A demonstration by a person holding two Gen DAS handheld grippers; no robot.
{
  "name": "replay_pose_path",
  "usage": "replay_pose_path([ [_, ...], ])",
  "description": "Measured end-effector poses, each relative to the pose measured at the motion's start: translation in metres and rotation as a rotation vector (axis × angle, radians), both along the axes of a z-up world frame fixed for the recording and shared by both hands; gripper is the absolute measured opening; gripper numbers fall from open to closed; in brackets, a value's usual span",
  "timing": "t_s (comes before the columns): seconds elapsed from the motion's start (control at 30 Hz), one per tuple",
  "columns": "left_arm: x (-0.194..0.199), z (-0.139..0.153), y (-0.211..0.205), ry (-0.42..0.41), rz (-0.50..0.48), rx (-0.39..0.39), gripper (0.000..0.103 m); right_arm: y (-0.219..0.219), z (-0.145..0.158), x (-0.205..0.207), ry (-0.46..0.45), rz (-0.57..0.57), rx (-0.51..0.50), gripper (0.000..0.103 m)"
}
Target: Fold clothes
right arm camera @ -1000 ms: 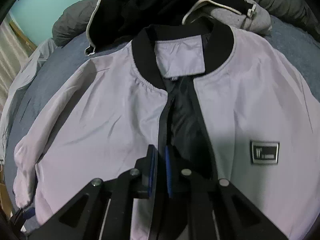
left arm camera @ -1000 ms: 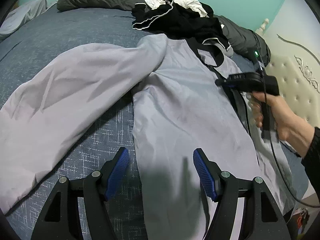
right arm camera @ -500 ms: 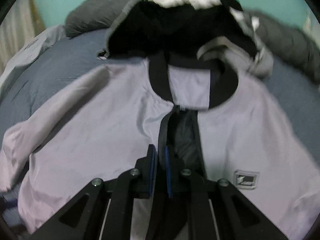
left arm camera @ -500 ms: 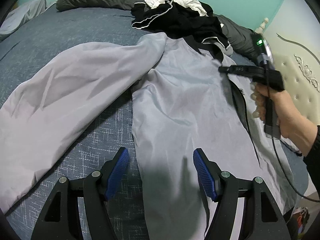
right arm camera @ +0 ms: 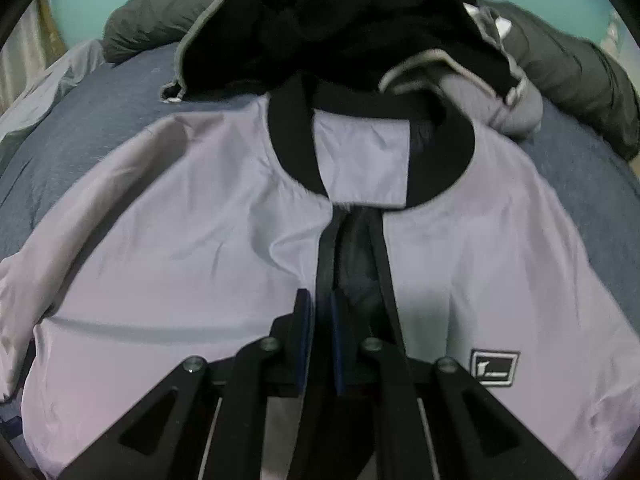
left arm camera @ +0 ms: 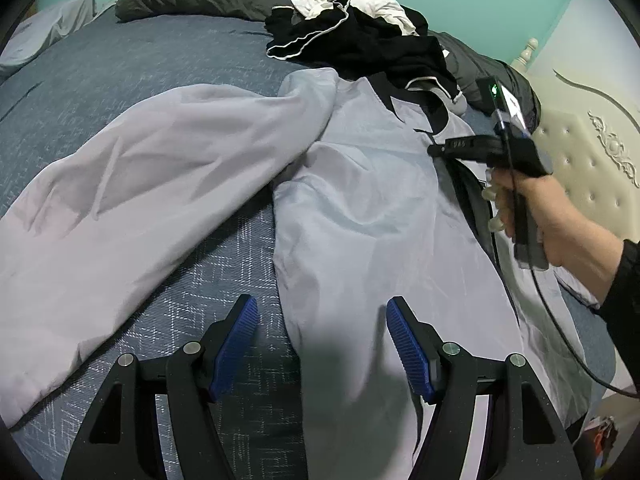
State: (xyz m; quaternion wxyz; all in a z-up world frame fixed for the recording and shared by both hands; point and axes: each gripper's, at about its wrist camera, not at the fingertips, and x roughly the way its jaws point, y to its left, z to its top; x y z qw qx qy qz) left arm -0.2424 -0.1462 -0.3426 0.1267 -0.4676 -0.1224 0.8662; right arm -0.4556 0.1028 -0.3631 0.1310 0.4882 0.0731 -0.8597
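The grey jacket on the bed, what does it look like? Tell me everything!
The grey jacket is thin and smooth-looking, with a black ribbed collar, a black zipper strip down the front and a small black-and-white patch on its chest. It lies front-up and unzipped at the top on the blue bedspread, one sleeve spread out sideways. A pile of dark clothes touches its collar.

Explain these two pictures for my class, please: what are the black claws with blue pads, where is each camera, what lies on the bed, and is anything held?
No robot here: a person holds a two-finger tool in each hand, each with a camera looking along its fingers. One picture looks past the left gripper, jaws open and empty, above a grey jacket spread on a blue bedspread. It also shows the person's right hand. The other looks past the right gripper, jaws nearly together; whether they pinch the jacket's black zipper edge is unclear. Dark clothes are piled behind.
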Motion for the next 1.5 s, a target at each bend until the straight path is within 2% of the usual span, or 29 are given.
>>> replay_pose_path([
  [0.1, 0.000, -0.001, 0.001, -0.002, -0.004, 0.001, 0.071, 0.006, 0.000, 0.002, -0.016, -0.021, -0.044, 0.010],
  [0.2, 0.000, -0.001, 0.003, -0.003, -0.009, 0.001, 0.071, 0.015, 0.018, 0.010, 0.020, -0.024, -0.087, 0.012],
  [0.33, 0.001, -0.001, 0.005, -0.002, -0.014, -0.001, 0.071, 0.044, 0.048, 0.020, 0.097, -0.076, -0.129, 0.028],
  [0.4, 0.001, 0.000, 0.006, -0.001, -0.016, -0.002, 0.071, 0.059, 0.053, 0.022, 0.099, -0.096, -0.134, 0.028],
  [0.53, 0.001, 0.001, 0.008, 0.000, -0.020, -0.004, 0.071, 0.064, 0.041, 0.023, 0.033, -0.070, -0.107, 0.028],
  [0.7, 0.001, 0.000, 0.010, -0.003, -0.023, -0.011, 0.071, 0.054, 0.004, 0.023, -0.082, -0.058, -0.080, 0.026],
  [0.77, 0.000, 0.000, 0.009, -0.004, -0.022, -0.012, 0.071, 0.053, -0.003, 0.021, -0.098, -0.064, -0.132, 0.022],
  [0.93, -0.002, -0.002, 0.009, -0.005, -0.024, -0.015, 0.071, 0.051, -0.005, 0.012, -0.111, -0.063, -0.291, 0.022],
  [1.03, -0.002, -0.002, 0.009, -0.005, -0.026, -0.014, 0.071, 0.057, 0.009, 0.017, -0.069, -0.078, -0.333, 0.022],
  [1.23, 0.000, 0.000, 0.008, -0.001, -0.024, -0.014, 0.071, 0.077, 0.022, 0.055, -0.055, -0.085, -0.292, 0.022],
  [1.3, 0.001, 0.000, 0.008, 0.000, -0.026, -0.018, 0.071, 0.081, 0.013, 0.073, -0.087, -0.097, -0.250, 0.021],
  [1.33, 0.002, 0.000, 0.008, 0.001, -0.027, -0.020, 0.071, 0.080, 0.006, 0.079, -0.110, -0.091, -0.243, 0.012],
  [1.37, 0.002, 0.000, 0.009, 0.001, -0.028, -0.023, 0.071, 0.080, -0.001, 0.086, -0.133, -0.085, -0.235, 0.009],
  [1.5, 0.008, 0.001, 0.008, 0.005, -0.030, -0.037, 0.071, 0.060, -0.014, 0.094, -0.137, -0.044, -0.182, 0.009],
])
